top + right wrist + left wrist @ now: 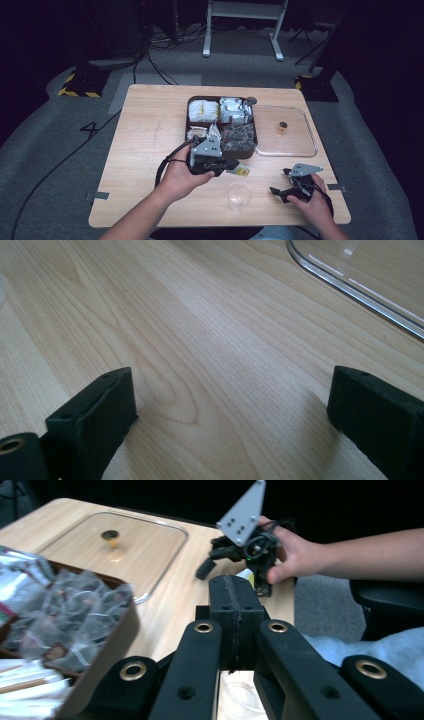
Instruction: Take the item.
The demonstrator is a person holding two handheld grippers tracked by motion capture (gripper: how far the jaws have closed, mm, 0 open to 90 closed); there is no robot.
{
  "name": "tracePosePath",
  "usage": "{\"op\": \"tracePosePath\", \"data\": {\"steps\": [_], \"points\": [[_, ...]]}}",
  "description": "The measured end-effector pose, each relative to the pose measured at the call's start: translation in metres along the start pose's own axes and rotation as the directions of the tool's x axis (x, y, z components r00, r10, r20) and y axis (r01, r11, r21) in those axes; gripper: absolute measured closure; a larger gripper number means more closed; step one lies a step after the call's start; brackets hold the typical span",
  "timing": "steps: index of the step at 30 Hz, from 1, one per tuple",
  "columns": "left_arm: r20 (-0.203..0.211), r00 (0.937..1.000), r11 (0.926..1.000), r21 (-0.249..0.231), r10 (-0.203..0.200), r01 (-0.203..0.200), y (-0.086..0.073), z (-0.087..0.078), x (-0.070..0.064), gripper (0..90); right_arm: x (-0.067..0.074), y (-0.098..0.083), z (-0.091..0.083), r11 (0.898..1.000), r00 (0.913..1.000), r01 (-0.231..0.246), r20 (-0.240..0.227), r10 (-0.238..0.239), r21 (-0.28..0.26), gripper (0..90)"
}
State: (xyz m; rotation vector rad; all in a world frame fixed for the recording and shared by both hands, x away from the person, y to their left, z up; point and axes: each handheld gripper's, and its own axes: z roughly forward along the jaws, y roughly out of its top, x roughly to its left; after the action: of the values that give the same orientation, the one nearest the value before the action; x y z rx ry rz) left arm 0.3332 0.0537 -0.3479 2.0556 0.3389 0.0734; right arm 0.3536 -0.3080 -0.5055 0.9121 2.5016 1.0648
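Wooden table (145,150) filled the centre of the high view, near edge at bottom of frame. A brown compartment tray (188,120) of tea sachets sat at upper centre; a clear lid (310,131) with a small knob lay flat just right of it, touching or nearly so.

Left gripper (231,166) sat at frame centre, just below the tray's near rim. Its jaws were pressed together on a small yellow-tagged tea bag (242,171); in the left gripper view the jaws met with no gap and the tag peeked past their tip. The bag hung just above and left of a clear plastic cup (239,194), which stood at lower centre near the table's front edge.

Right gripper (281,185) rested at lower right, jaws spread wide and holding nothing; its own view showed bare wood between them.

Judgement: bag picked from the tray, carry nearly done; left to do is lowering it into the cup and releasing.

Room: open wood left of the cup and between cup and right gripper. Front edge lay close to the cup, so little margin there.
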Motion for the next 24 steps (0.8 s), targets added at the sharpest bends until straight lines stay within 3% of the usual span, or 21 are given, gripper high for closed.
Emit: {"op": "tracePosePath", "data": {"steps": [12,24], "points": [[0.057,0.9984,0.9999,-0.003,-0.009,0.010,-0.020,0.024,-0.012,90.0,0.000,0.000,0.000,1.000,1.0000,0.000,0.000,0.000,0.000,5.6],[0.085,0.9962,0.9995,-0.022,-0.020,0.022,-0.037,0.041,-0.018,90.0,0.000,0.000,0.000,1.000,1.0000,0.000,0.000,0.000,0.000,5.6]]}}
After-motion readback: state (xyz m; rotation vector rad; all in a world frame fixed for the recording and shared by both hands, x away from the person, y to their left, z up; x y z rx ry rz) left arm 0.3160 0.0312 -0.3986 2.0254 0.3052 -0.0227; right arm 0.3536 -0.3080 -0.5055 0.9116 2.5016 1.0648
